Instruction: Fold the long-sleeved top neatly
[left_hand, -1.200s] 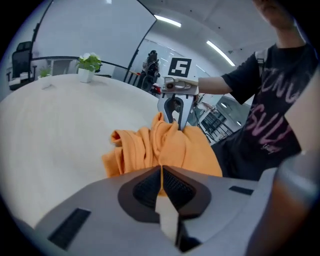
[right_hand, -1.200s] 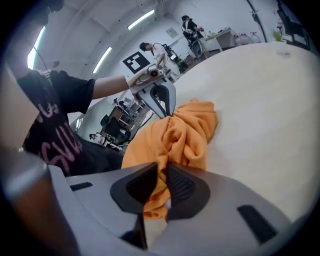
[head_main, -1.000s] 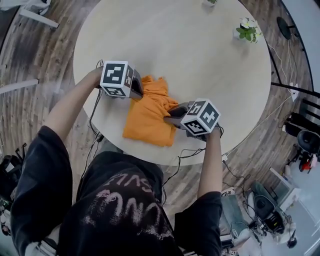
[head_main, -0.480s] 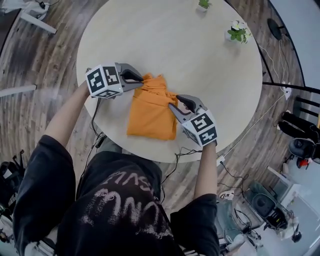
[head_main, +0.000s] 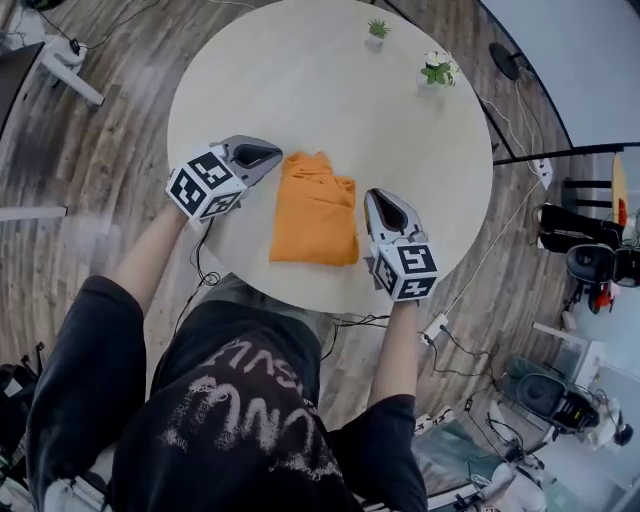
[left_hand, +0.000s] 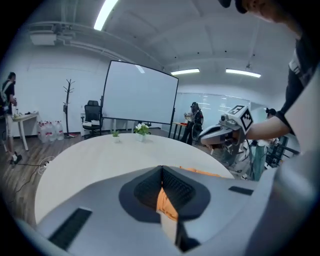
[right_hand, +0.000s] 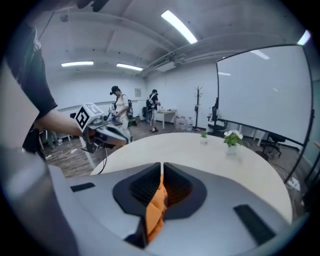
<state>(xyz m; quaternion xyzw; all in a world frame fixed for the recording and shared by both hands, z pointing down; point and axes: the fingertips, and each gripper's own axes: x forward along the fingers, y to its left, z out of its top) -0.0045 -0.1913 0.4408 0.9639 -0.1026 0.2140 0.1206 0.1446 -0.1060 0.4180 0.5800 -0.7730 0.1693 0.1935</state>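
Top (head_main: 314, 210): long axis near-far, bunched end far. Left gripper (head_main: 272, 153) fingers closed; right gripper (head_main: 381, 197) just closing; both empty.

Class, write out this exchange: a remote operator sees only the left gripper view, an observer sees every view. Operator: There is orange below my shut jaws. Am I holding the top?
Observer: No. The head view shows the top lying flat on the table, beside the left gripper, no cloth lifted.
Operator: Is it folded?
Observer: Yes, into a neat rectangle.
Operator: And the other gripper?
Observer: The right gripper has just been closing its jaws, with nothing gripped.
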